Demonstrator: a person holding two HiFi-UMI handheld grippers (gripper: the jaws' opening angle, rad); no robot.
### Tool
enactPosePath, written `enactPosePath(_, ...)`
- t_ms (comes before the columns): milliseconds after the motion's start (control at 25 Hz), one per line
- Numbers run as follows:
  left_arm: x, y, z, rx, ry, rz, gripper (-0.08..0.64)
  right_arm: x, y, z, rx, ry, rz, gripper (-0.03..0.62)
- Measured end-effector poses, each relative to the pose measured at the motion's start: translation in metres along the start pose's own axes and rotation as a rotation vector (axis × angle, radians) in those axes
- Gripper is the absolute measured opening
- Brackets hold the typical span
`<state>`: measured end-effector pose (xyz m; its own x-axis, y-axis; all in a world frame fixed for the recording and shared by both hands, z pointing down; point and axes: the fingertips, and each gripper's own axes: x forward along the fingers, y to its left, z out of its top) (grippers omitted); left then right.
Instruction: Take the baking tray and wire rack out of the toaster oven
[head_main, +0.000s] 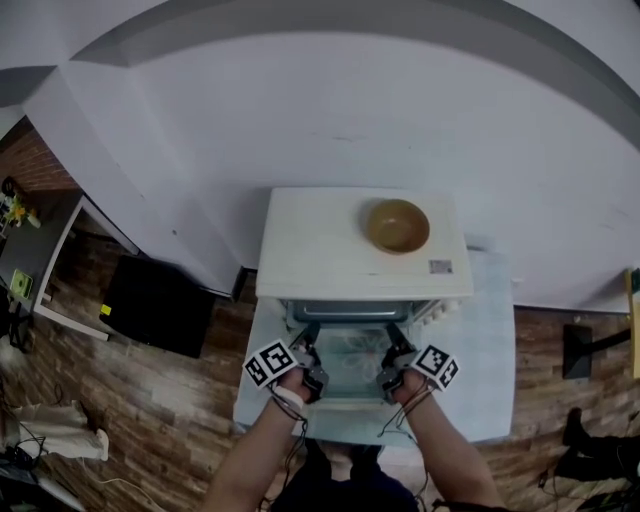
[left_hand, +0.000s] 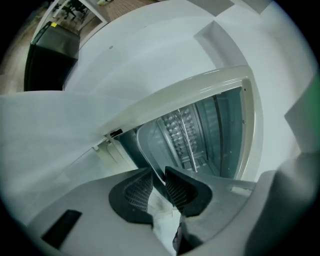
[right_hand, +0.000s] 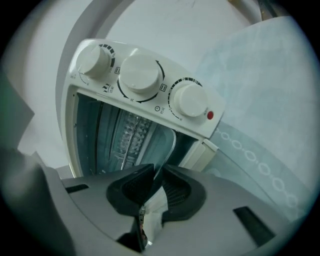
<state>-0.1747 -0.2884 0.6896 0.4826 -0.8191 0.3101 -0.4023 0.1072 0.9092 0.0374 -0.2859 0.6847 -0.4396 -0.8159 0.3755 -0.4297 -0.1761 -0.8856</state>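
Left gripper (left_hand: 159, 187) and right gripper (right_hand: 156, 182) each pinching front rim of baking tray (left_hand: 150, 150), jaws nearly together on thin lip; tray lying at mouth of toaster oven (head_main: 340, 250), rear inside; advising pulling both sides evenly, keeping tray level, sparing wooden bowl (head_main: 397, 225) on top; wire rack not showing clearly.

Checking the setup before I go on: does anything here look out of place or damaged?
A wooden bowl sits on top of the toaster oven, an odd, heat-prone spot. Nothing looks spilled or damaged.
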Motion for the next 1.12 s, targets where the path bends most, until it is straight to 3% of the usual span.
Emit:
enactPosePath(280, -0.035, 0.013, -0.018, 0.015, 0.018, 0.036, 0.081, -0.026, -0.012, -0.019, 0.014, 0.023, 0.007, 0.060)
enactPosePath(440, -0.043, 0.018, 0.000, 0.083, 0.009, 0.081, 0.154, -0.031, -0.014, -0.018, -0.020, 0.040, -0.015, 0.067)
enactPosePath(600, -0.041, 0.022, 0.020, 0.146, 0.030, 0.110, 0.167, -0.031, -0.024, 0.004, -0.091, 0.012, -0.057, 0.159)
enactPosePath(720, -0.033, 0.025, 0.029, 0.222, 0.083, 0.125, 0.167, -0.029, -0.026, 0.017, -0.124, 0.016, -0.108, 0.196)
enactPosePath(880, -0.021, 0.022, 0.029, 0.306, 0.191, 0.118, 0.167, -0.013, -0.021, 0.031, -0.218, 0.073, -0.097, 0.196)
enactPosePath(1120, -0.021, 0.024, 0.025, 0.530, 0.320, 0.155, 0.112, -0.005, -0.022, 0.021, -0.392, 0.258, -0.138, 0.108)
